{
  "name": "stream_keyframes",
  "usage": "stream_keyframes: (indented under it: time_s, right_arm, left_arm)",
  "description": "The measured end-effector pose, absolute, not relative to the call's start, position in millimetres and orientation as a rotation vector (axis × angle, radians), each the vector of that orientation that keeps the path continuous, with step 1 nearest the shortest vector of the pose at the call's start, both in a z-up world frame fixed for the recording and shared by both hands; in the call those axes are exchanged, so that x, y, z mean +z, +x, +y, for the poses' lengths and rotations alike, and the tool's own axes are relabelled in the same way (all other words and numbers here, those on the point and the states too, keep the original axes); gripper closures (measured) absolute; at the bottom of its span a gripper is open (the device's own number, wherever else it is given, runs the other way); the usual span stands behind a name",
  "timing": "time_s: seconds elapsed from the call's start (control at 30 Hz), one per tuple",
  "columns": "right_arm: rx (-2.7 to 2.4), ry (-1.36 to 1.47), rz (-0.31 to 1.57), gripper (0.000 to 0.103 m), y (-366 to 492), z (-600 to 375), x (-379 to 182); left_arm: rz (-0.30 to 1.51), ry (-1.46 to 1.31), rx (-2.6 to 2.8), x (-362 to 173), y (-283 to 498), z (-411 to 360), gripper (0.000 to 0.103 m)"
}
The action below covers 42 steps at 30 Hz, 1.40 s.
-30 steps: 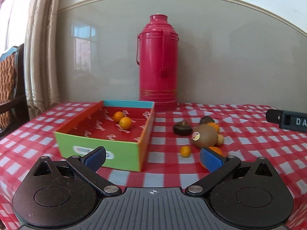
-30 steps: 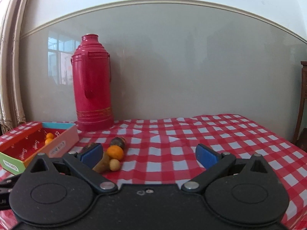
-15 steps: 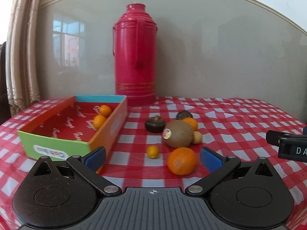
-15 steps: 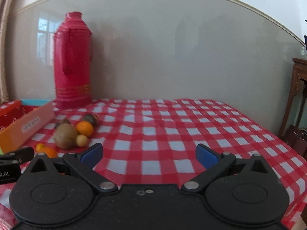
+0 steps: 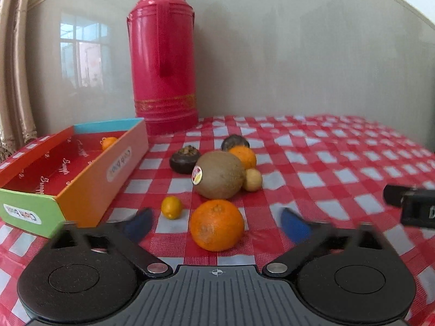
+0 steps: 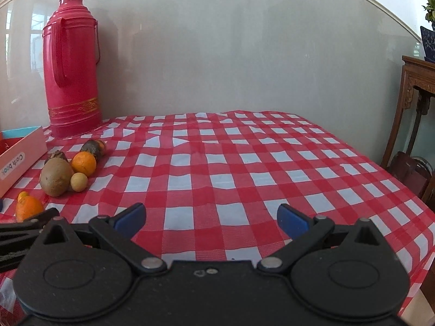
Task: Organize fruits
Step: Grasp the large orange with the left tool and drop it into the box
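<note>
While my left gripper (image 5: pixel 216 224) is closing its jaws, the big orange (image 5: pixel 216 225) is sitting between the blue pads, which are not touching it yet. Just behind it I'm seeing the kiwi (image 5: pixel 219 174), a small kumquat (image 5: pixel 171 207), and the other fruit clustered mid-table on the checked cloth (image 5: pixel 339 160). The box (image 5: pixel 89 184) is lying at the left edge, one kumquat (image 5: pixel 108 142) showing inside. My right gripper (image 6: pixel 210 217) is hanging wide open over bare cloth, gripping nothing.
</note>
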State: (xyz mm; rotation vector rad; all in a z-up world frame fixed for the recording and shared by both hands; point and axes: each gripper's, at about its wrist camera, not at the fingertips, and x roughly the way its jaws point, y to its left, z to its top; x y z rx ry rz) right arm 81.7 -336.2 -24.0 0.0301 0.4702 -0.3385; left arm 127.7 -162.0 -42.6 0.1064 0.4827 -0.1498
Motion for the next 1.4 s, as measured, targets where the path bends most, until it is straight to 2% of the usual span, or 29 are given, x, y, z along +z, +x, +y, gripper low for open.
stream_keyframes:
  time_s: [0.03,0.07,0.27,0.5,1.13,1.17,1.2,1.23,1.27,1.4]
  right_arm:
    - [-0.339,0.032,0.469,0.006,81,-337,-24]
    - [-0.339,0.035,0.468,0.006,81,-338,-24]
    - [-0.340,0.042,0.471,0.006,82,-338,-23]
    - [-0.316,0.053,0.464,0.006,85,-324,-18]
    - [-0.086,-0.019,0.459,0.006,124,-214,-23]
    - [-0.077,-0.022,0.461,0.006,126,-211,-24]
    - [-0.062,-0.022,0.465,0.006,127,-208,-24]
    - [-0.049,-0.021,0.468,0.006,130,-205,-25]
    - [-0.040,-0.022,0.469,0.006,131,-202,-25]
    - [-0.005,-0.047,0.466,0.006,135,-190,-27]
  left_arm:
    - [0.515,0.109,-0.166,-45,132,-163,0.054]
    - [0.519,0.087,-0.177,-46,132,-160,0.060]
    - [0.507,0.091,-0.174,-41,127,-155,0.060]
    - [0.381,0.087,-0.139,-20,111,-135,0.060]
    - [0.304,0.001,0.109,-4,135,-14,0.060]
    - [0.310,0.010,0.115,-5,140,-11,0.059]
    - [0.317,0.012,0.120,-6,144,-8,0.053]
    - [0.316,0.013,0.122,-6,145,-6,0.029]
    - [0.303,0.018,0.139,-6,143,-4,0.014]
    - [0.273,0.040,0.165,-3,131,8,0.013]
